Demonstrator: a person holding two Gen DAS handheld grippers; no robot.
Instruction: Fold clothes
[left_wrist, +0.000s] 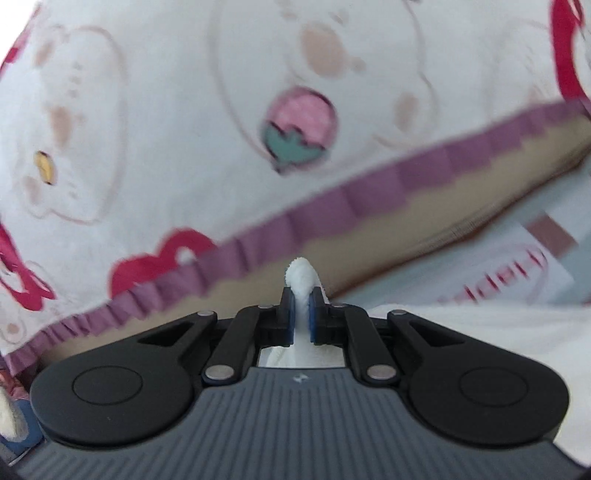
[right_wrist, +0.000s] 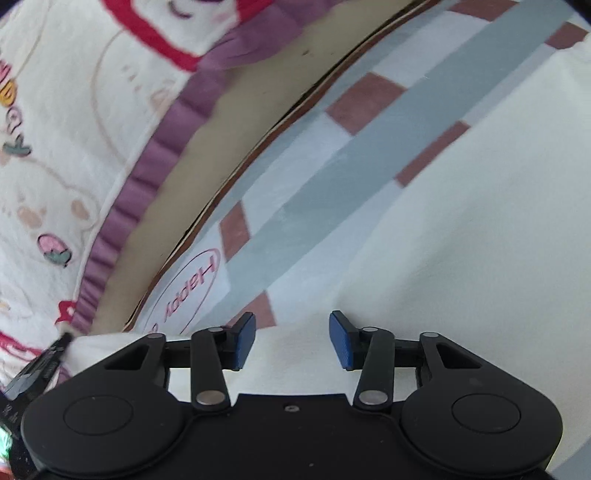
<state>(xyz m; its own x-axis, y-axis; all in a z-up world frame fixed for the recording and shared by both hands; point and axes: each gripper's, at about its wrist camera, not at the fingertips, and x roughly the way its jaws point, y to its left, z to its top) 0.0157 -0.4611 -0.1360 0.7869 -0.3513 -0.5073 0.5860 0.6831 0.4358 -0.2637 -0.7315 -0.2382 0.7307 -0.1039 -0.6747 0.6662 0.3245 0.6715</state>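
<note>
Here the biggest thing before you is the cartoon blanket (left_wrist: 155, 122), cream with bears and strawberries, its purple frill (left_wrist: 332, 199) running along a tan band (left_wrist: 424, 199); it sits along the far side of the bed, past the work area, so it is backdrop and not what you are folding. Nearer you lies the checked sheet (right_wrist: 332, 173) in grey, white and brick squares, which carries the work. On it, on the near side, the white garment (right_wrist: 461, 221) is spread, reaching towards the sheet's far right in the right wrist view; lying flat like that, it likely gives you clean edges to lift. Your right gripper (right_wrist: 292, 339) hovers over the cloth with its fingers apart and nothing between the blue pads (right_wrist: 245, 341), seemingly lined up to take a second hold. Your left gripper (left_wrist: 300, 314) has its fingers squeezed together on a pinch of the white fabric, a small tuft (left_wrist: 301, 273) poking out past the tips, which suggests a corner or edge taken for carrying over. You probably want both holds secured before you lift, or the fold will drag crooked.
</note>
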